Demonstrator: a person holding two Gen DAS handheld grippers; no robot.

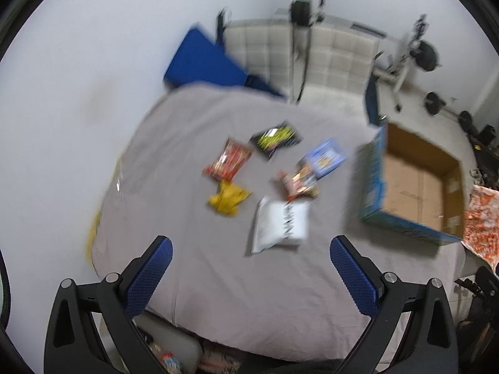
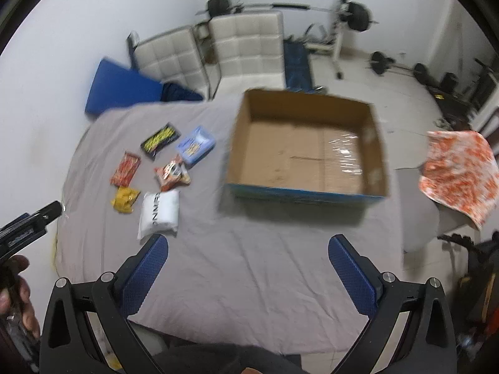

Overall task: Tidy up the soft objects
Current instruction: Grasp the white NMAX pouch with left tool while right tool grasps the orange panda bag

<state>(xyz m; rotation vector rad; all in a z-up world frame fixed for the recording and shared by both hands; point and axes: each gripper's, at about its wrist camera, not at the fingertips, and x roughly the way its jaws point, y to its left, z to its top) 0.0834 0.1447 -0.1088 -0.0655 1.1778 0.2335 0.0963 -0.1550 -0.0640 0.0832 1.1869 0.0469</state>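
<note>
Several soft packets lie on a grey-sheeted table (image 1: 193,280) (image 2: 255,265): a white pouch (image 1: 280,224) (image 2: 160,213), a yellow bag (image 1: 229,201) (image 2: 125,199), a red packet (image 1: 229,162) (image 2: 125,169), an orange snack bag (image 1: 299,182) (image 2: 172,173), a black-and-yellow packet (image 1: 276,138) (image 2: 160,139) and a light blue pack (image 1: 326,157) (image 2: 196,146). An open empty cardboard box (image 1: 418,187) (image 2: 307,152) stands to their right. My left gripper (image 1: 251,268) is open and empty, just short of the white pouch. My right gripper (image 2: 248,265) is open and empty, in front of the box.
An orange-and-white cloth (image 2: 458,171) (image 1: 482,221) hangs at the table's right end. White padded chairs (image 2: 246,43), a blue mat (image 2: 121,88) (image 1: 199,59) and gym weights (image 2: 383,60) stand behind the table. The left gripper's body (image 2: 28,227) shows at the right view's left edge.
</note>
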